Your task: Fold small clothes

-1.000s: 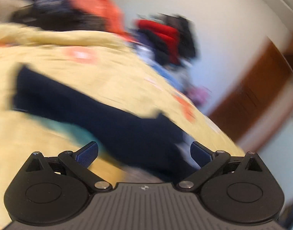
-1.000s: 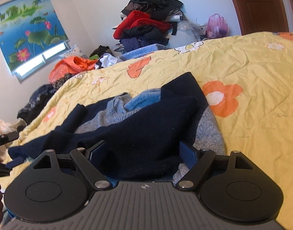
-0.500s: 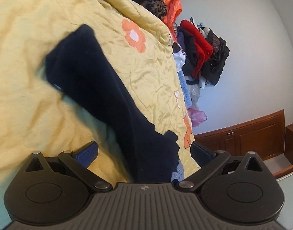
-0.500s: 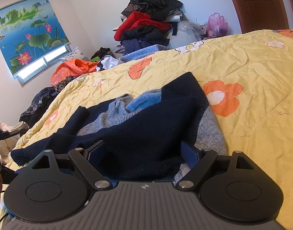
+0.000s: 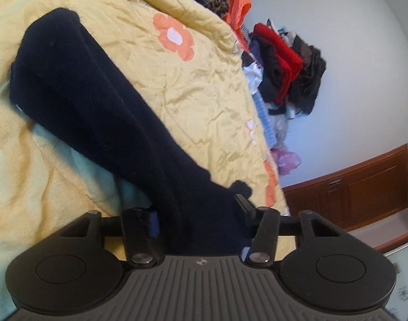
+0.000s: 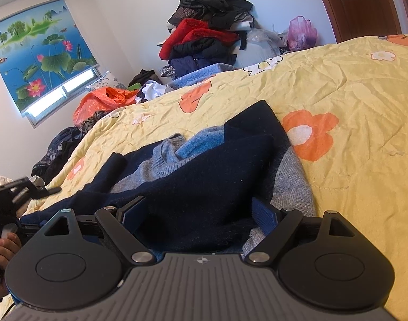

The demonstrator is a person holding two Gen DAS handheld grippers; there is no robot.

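A navy sweater with grey and light blue parts lies crumpled on the yellow flowered quilt. My right gripper is open, its fingers straddling the sweater's near edge. In the left wrist view one navy sleeve stretches away across the quilt. My left gripper has closed in on the near end of that sleeve, with cloth filling the gap between its fingers. The right wrist view also catches the left gripper at the far left, held by a hand.
A heap of red, black and blue clothes is stacked against the far wall. An orange plastic bag and dark clothes lie at the bed's far left edge. A purple bag sits near a brown door.
The left gripper's fingers have drawn in from wide open onto the navy sleeve. The right gripper has barely moved and stays open.
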